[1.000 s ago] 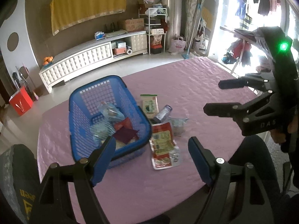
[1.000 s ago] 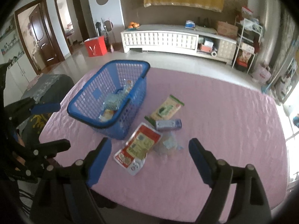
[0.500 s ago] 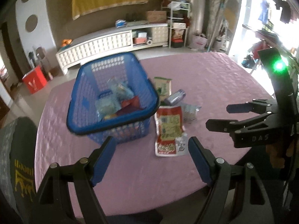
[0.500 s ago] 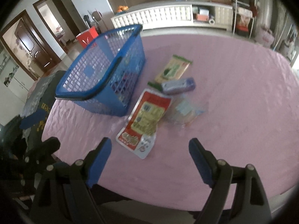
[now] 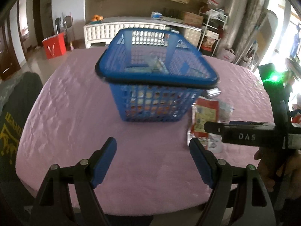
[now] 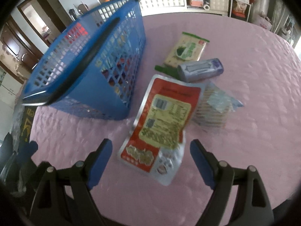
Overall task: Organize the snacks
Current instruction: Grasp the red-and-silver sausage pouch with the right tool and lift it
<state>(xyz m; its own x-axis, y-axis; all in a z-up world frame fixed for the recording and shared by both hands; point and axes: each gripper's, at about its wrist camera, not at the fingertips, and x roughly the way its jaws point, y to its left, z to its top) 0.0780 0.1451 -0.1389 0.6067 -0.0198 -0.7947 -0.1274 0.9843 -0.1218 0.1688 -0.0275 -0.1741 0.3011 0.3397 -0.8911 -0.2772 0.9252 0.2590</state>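
Near surface's front edge, red pouch (image 6: 160, 124) lay beside blue basket (image 6: 90, 62), long axis running away from us. Our right gripper (image 6: 151, 156) hung nearer, jaws wide, empty, straddling pouch's near end. Left gripper (image 5: 153, 155): jaws wide, empty, facing basket.

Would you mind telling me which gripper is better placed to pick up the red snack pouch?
Right. The right gripper is open directly over the red snack pouch. The left gripper faces the blue basket, with the pouch off to its side.
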